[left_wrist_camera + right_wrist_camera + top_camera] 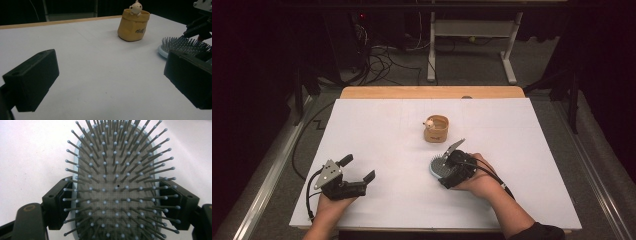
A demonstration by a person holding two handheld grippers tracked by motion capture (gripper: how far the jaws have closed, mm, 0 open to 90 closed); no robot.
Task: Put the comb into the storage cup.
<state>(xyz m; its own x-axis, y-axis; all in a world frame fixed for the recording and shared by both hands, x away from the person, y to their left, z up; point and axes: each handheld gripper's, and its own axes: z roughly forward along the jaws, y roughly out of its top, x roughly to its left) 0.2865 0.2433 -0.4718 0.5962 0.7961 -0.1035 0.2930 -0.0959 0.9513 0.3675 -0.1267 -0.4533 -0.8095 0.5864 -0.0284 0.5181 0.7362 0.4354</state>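
The right hand-held gripper [117,205] clamps the hairbrush [117,182] by its edges; the left hand-held gripper [110,82] waits open. The rounded rim could slip sideways if lifted.

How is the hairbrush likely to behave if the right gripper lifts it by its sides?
The hairbrush probably lifts stiffly: its light-blue oval body looks rigid. Its smooth rim may slip between the right gripper pads flanking it. The thin ball-tipped bristles would likely flex if pressed.

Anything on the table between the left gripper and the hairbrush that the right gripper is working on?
Nothing: in the high view, bare white table separates the left gripper from the hairbrush. The yellow holder stands farther back.
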